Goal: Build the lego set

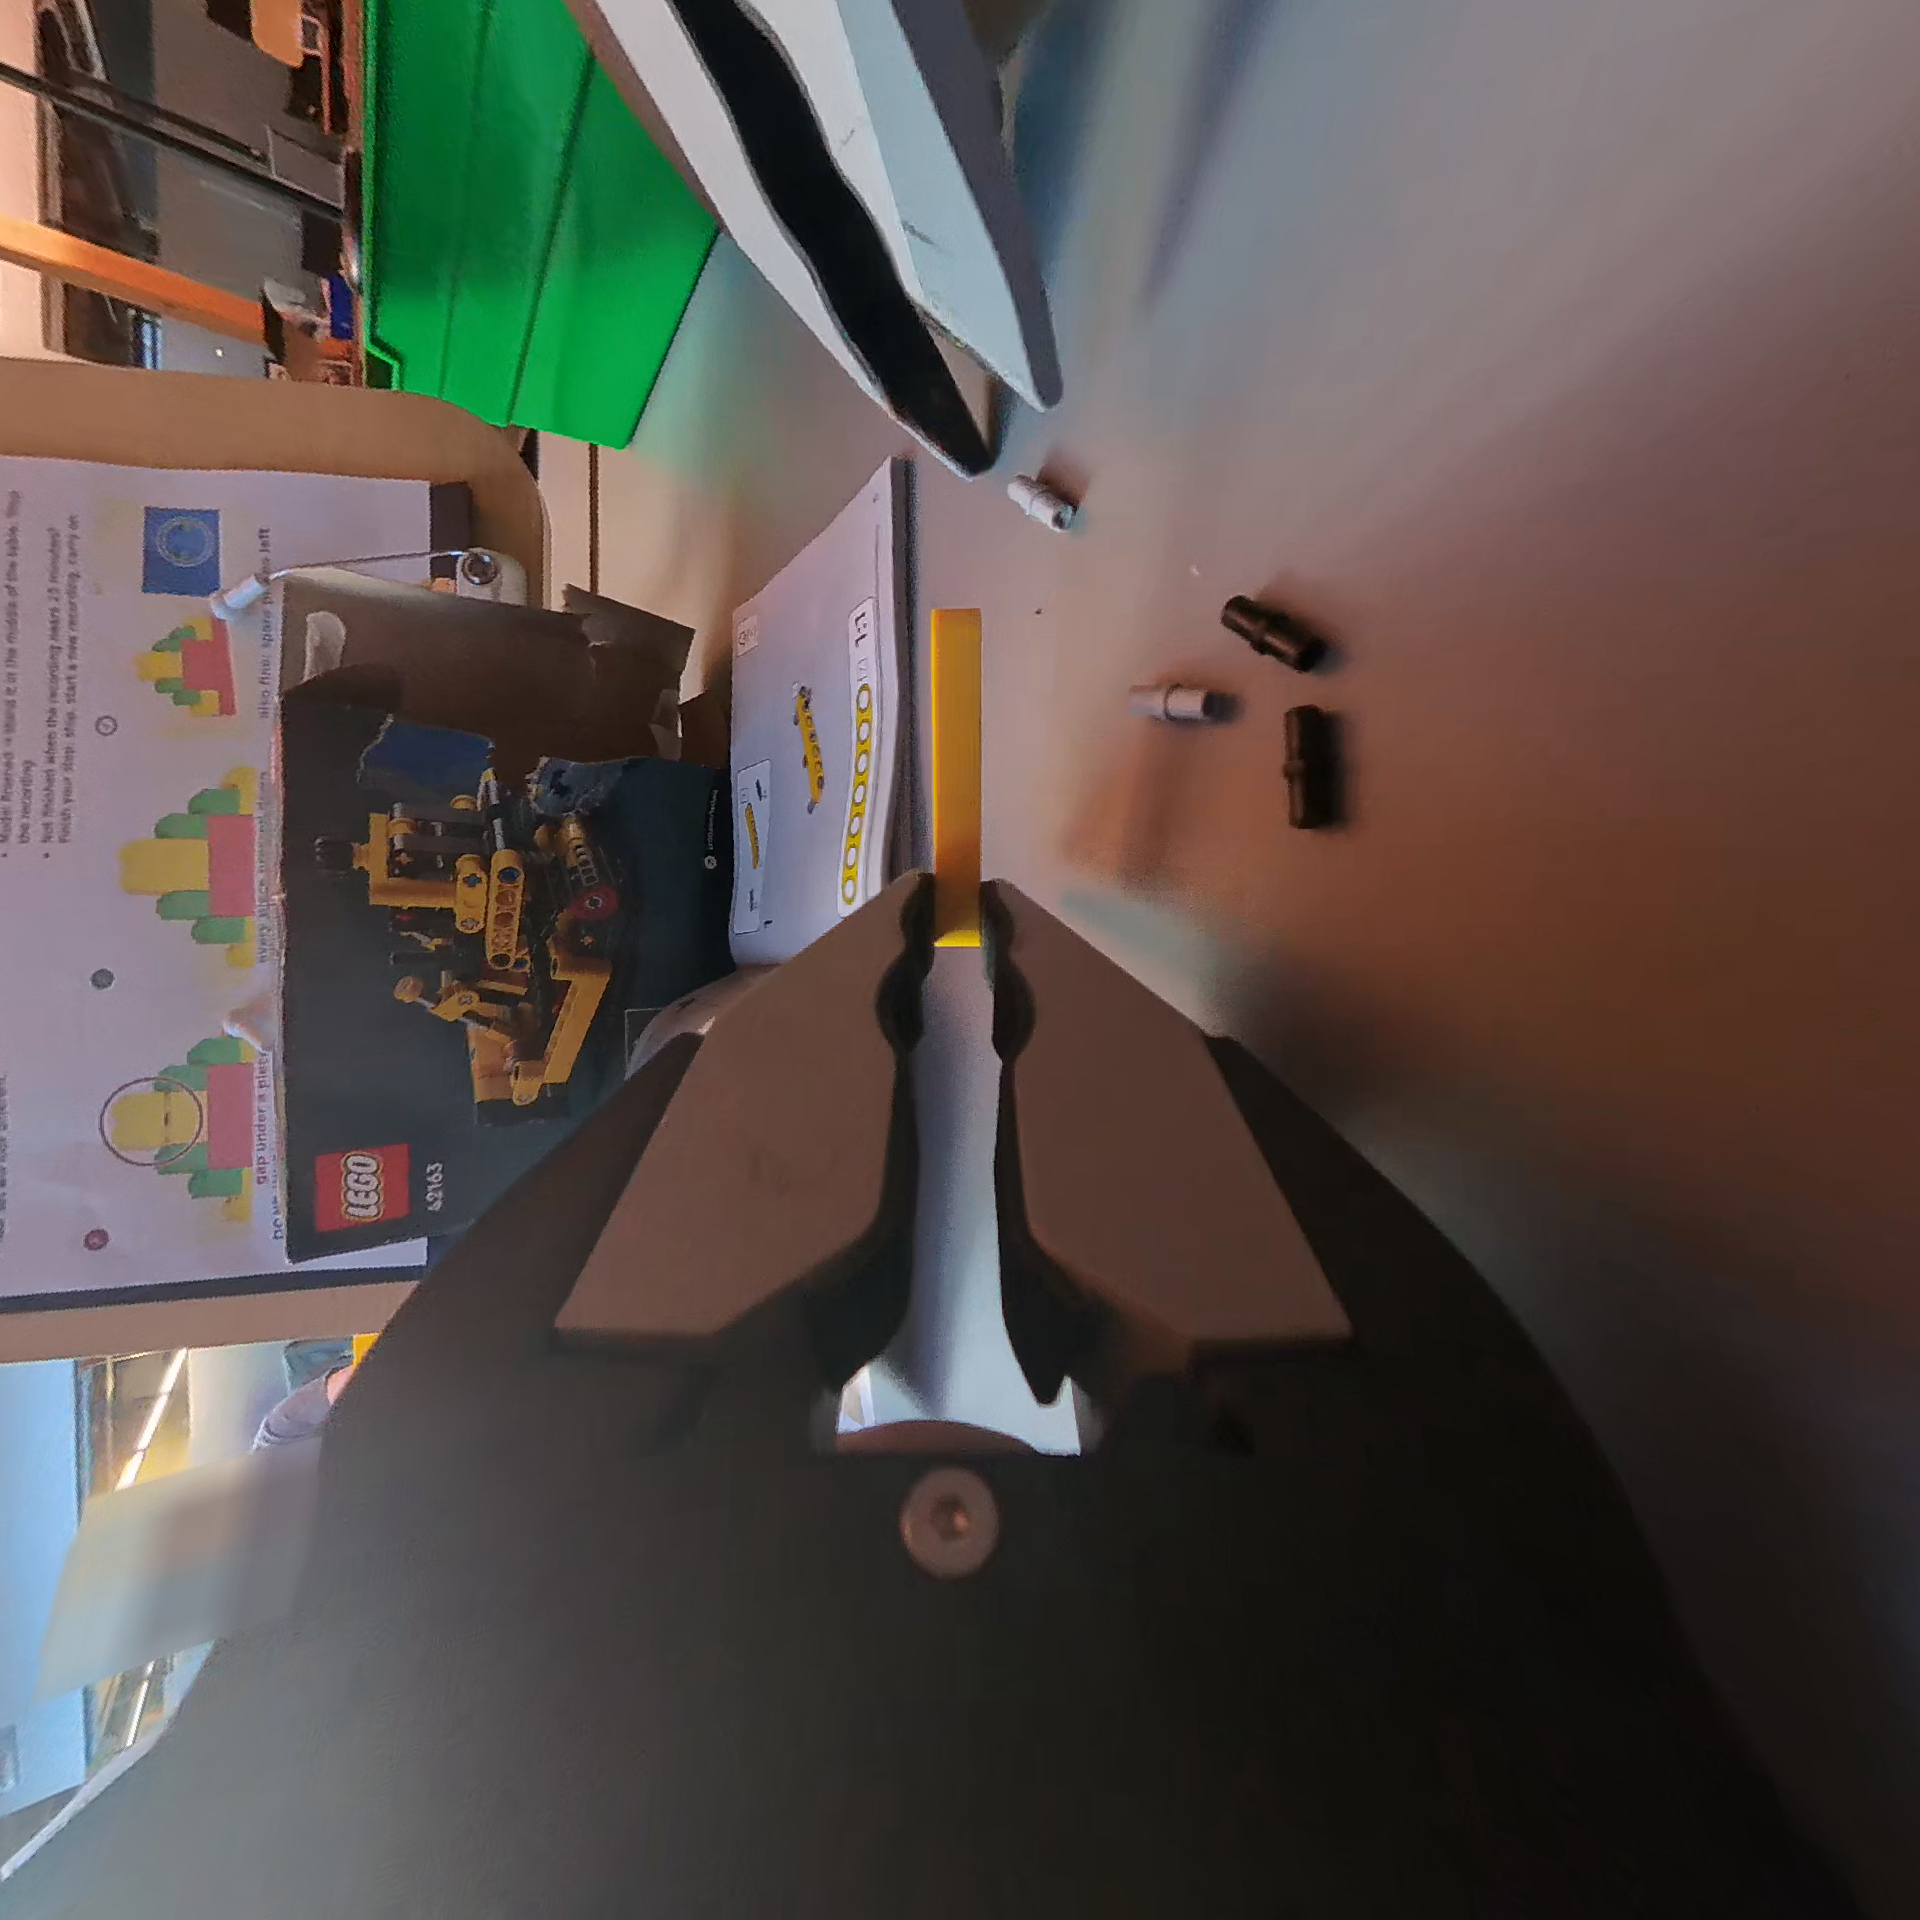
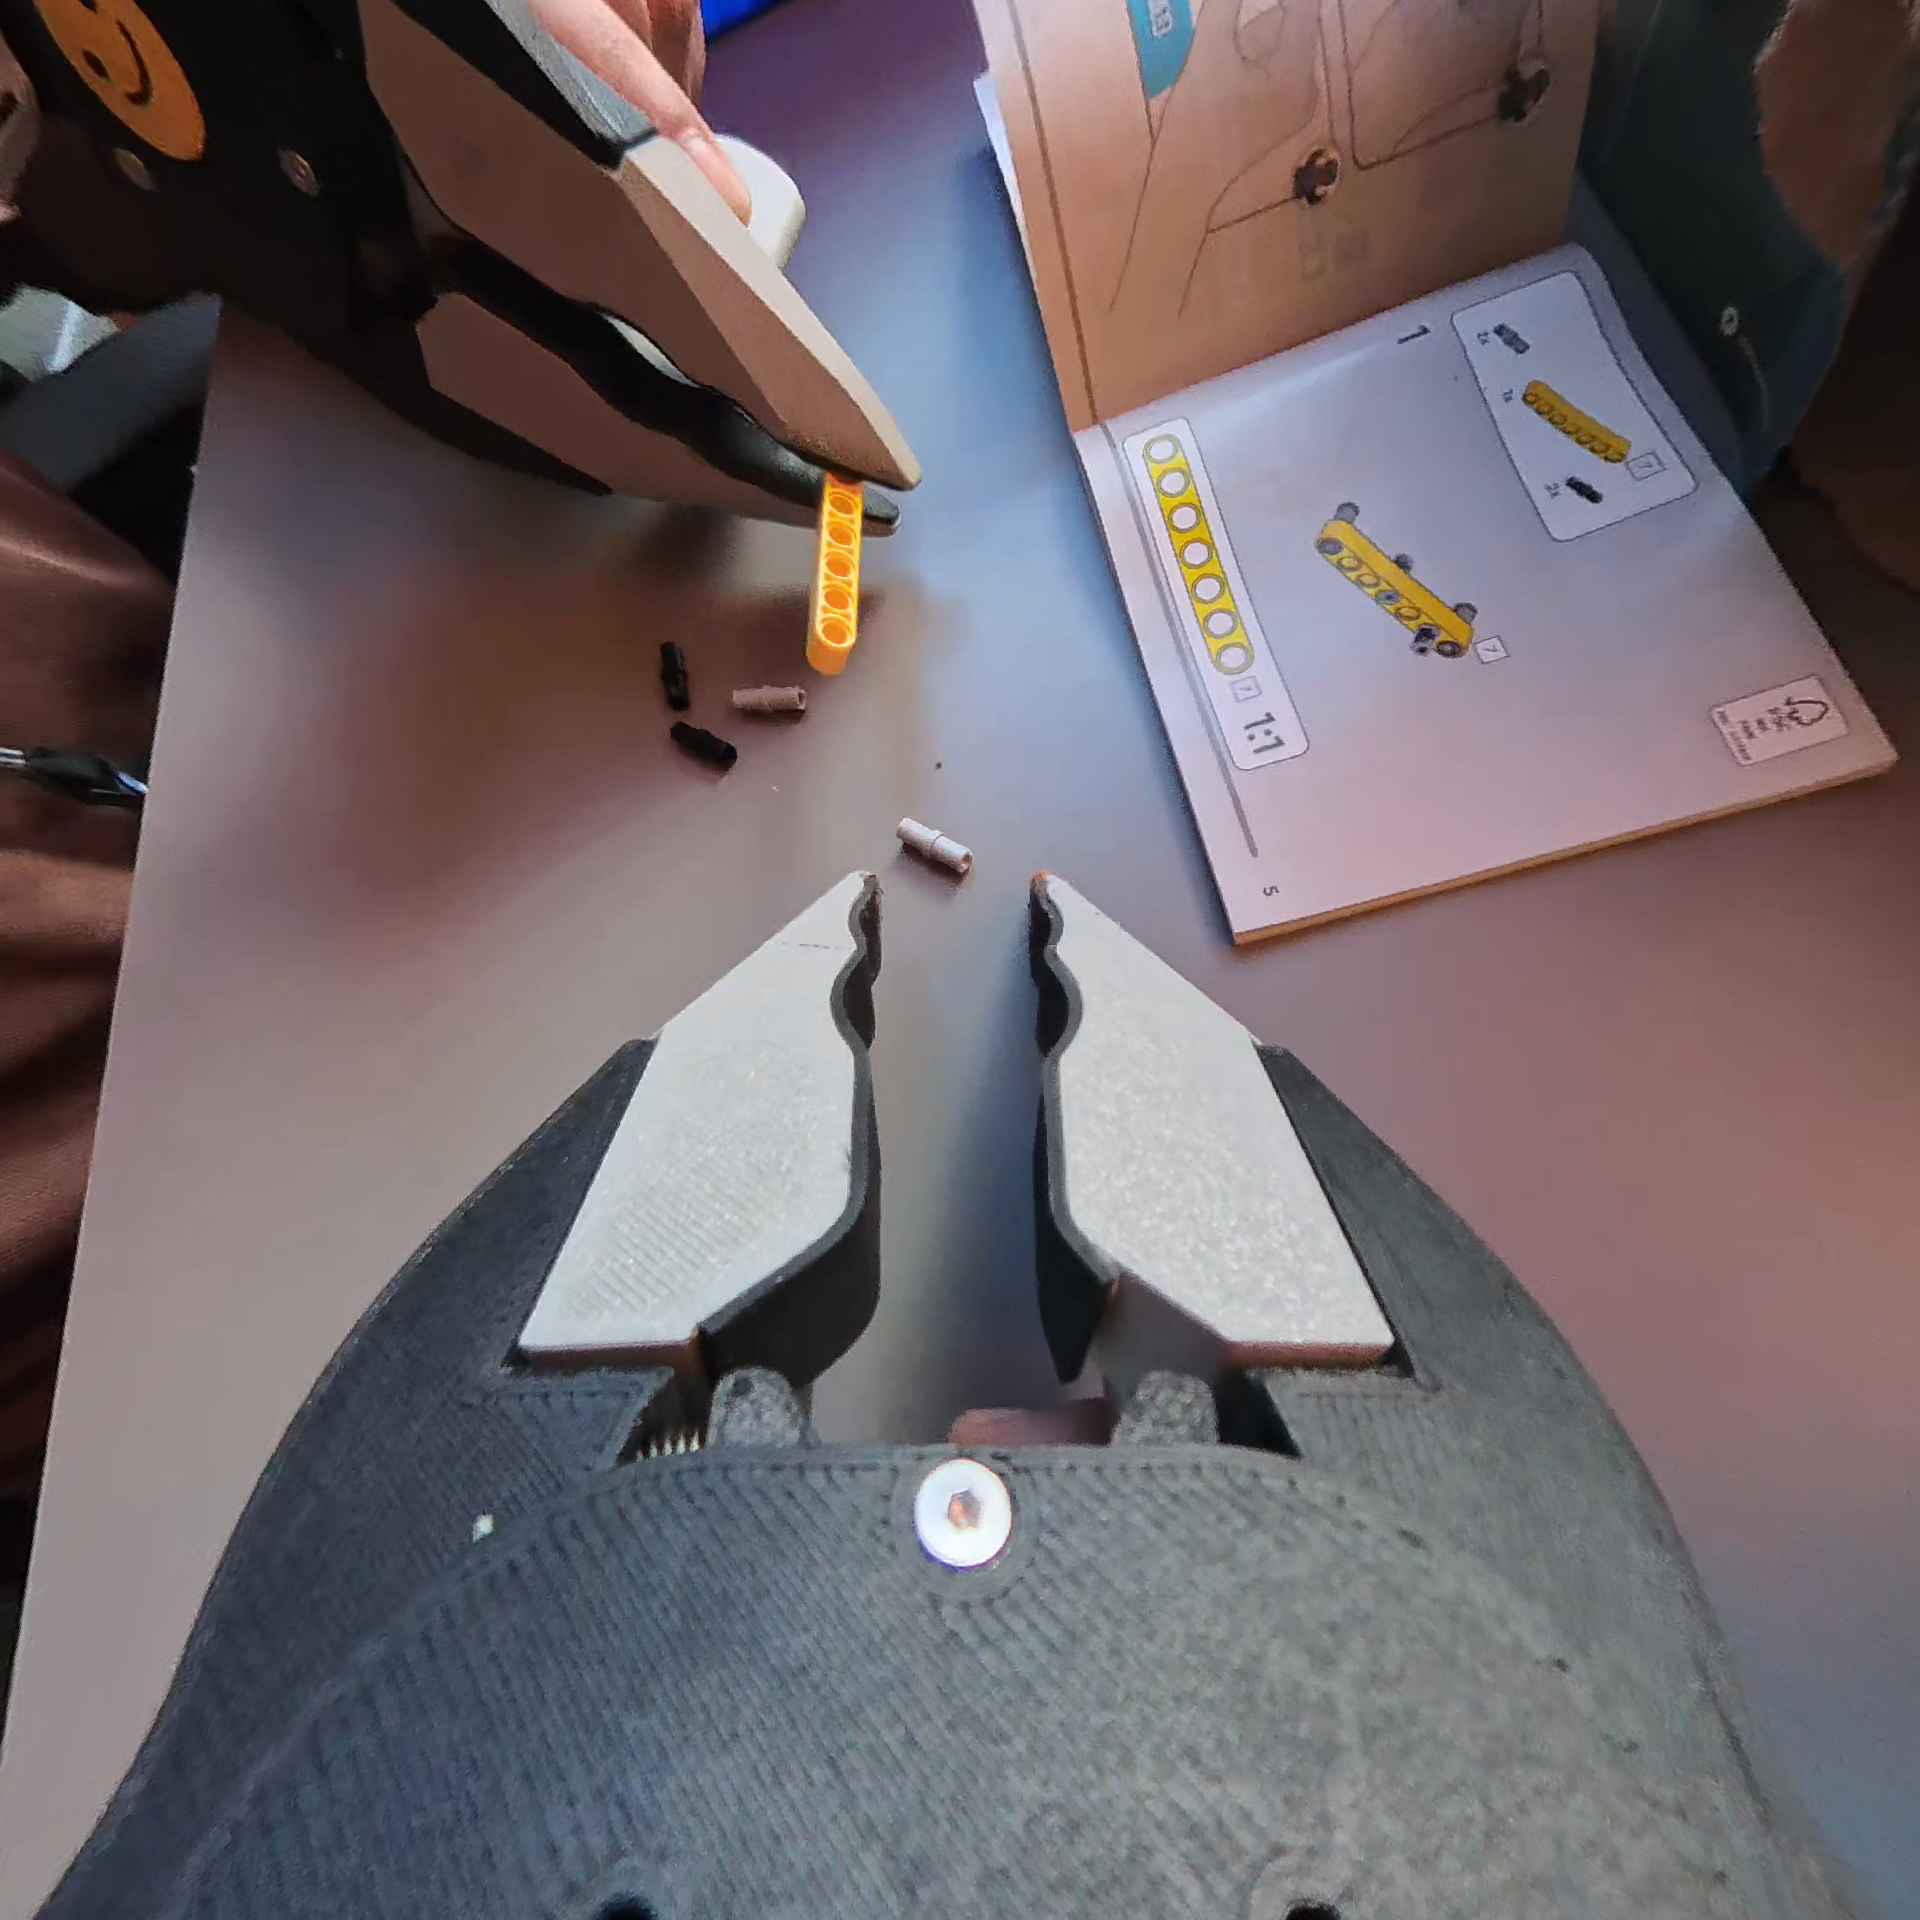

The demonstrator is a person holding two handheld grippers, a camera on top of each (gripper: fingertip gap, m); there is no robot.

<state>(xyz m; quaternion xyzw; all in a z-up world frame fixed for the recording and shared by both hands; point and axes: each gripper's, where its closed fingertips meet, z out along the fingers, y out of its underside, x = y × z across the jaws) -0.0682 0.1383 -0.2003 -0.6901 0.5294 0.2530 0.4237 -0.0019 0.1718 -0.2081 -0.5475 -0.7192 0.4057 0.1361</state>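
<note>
A: Largest first. What is seen?

B: A grey table is seen under everything. A torn-open set box with a yellow vehicle pictured on it is stood at the far side in the left wrist view, backed by a printed sheet. A green bin is seen beyond that.

A: Booklet?

B: An open instruction booklet is laid flat on the table, right of centre in the right wrist view. A brown cardboard panel is stood just behind it.

A: Grippers?

B: The left gripper is clamped on one end of the yellow beam. The same grip is seen from the side in the right wrist view, with the left gripper pinching the top end of the yellow beam. The beam is hung downward and its lower end is held close to the table; contact cannot be told. A person's fingers are seen on that tool.

A: Right one?

B: The right gripper is held with jaws apart, nothing between them, low over the table.

A: Small parts?

B: Two black pins are laid near the beam's lower end, with one grey pin just beside them. A second grey pin is laid apart from those, just ahead of the right gripper's tips. In the left wrist view the black pins and a grey pin are seen grouped to the right of the beam.
</note>
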